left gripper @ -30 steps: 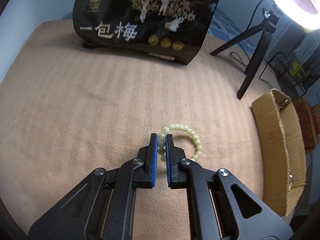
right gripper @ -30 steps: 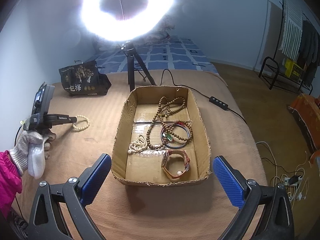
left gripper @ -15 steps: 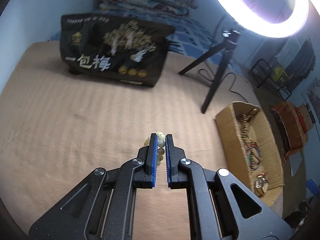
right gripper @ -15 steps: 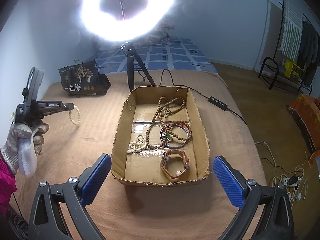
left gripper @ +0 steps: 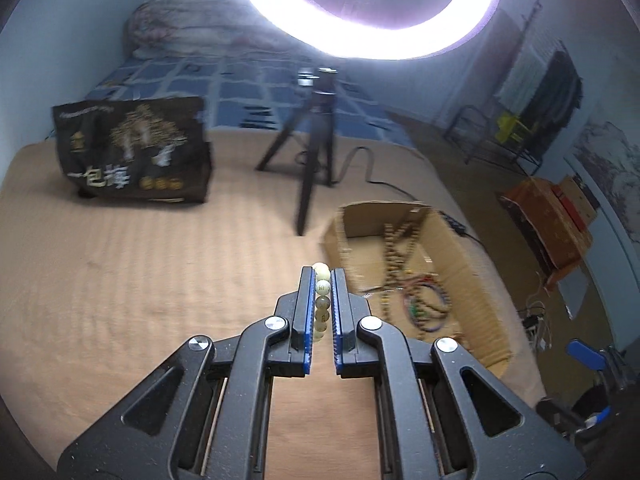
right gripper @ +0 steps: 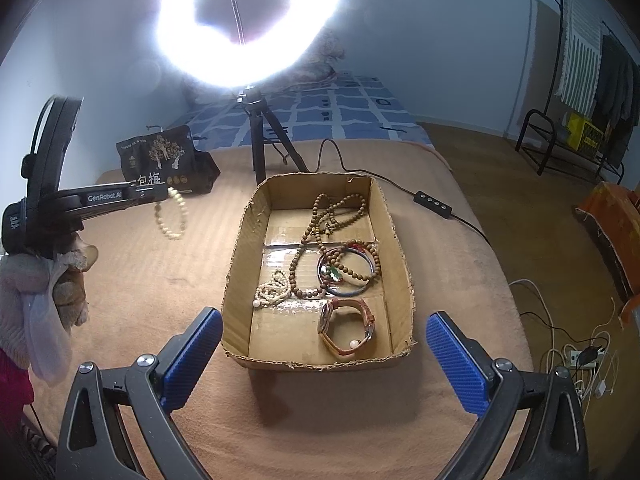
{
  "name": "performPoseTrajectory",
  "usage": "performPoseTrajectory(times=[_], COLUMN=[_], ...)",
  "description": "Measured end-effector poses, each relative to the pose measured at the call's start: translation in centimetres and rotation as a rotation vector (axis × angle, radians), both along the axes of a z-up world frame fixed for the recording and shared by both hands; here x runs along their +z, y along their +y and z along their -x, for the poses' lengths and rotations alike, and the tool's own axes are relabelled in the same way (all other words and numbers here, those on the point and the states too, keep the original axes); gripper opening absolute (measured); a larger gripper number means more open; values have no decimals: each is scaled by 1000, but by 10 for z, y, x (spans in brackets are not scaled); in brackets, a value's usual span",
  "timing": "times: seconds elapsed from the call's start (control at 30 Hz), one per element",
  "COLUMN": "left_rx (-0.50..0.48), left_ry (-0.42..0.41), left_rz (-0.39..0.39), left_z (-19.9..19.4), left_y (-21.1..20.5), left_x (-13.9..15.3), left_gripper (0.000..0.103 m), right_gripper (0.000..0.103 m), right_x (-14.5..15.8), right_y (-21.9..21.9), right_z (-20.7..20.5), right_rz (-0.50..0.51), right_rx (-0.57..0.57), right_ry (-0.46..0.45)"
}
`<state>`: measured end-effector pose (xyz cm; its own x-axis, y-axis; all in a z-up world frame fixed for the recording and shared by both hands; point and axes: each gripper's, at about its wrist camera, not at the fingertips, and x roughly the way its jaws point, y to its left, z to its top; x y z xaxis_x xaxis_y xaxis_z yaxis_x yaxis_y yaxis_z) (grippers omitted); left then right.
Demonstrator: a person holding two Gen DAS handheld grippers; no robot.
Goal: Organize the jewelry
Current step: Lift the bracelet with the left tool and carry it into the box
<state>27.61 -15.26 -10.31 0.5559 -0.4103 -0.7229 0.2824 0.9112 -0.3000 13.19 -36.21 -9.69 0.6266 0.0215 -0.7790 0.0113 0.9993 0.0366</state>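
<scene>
My left gripper (left gripper: 321,280) is shut on a pale cream bead bracelet (left gripper: 322,300) and holds it in the air, left of the cardboard box (left gripper: 478,276). In the right wrist view the bracelet (right gripper: 172,216) hangs from the left gripper (right gripper: 162,194) above the brown blanket. The box (right gripper: 236,264) holds a long brown bead necklace (right gripper: 320,224), bangles (right gripper: 348,268), a white bead string (right gripper: 274,290) and a leather-strap watch (right gripper: 346,328). My right gripper (right gripper: 324,344) is open and empty at the box's near end.
A ring light on a black tripod (right gripper: 260,136) stands behind the box, its cable (right gripper: 432,202) running right. A black printed bag (right gripper: 164,160) sits at the back left. The brown blanket (right gripper: 160,288) covers the bed; the floor lies to the right.
My left gripper has lifted the cream bracelet off the blanket and swung it up and right toward the box. The right gripper has stayed still.
</scene>
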Motion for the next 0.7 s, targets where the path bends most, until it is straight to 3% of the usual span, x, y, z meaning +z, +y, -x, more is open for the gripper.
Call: performPoseTrajectory(times=[0.33,0.7], left_rx=[-84,-82], left_ry=[-26,-17], left_rz=[-17,-92], left_z=[2,-9], left_y=[-60,-92], left_x=[6,-12], left_gripper=[5,5], right_gripper=[103,103], right_x=[1,0], right_y=[-8,-19], right_z=[2,3], right_rz=[-14,-47], right_rx=[-6,-18], right_ry=[0,10])
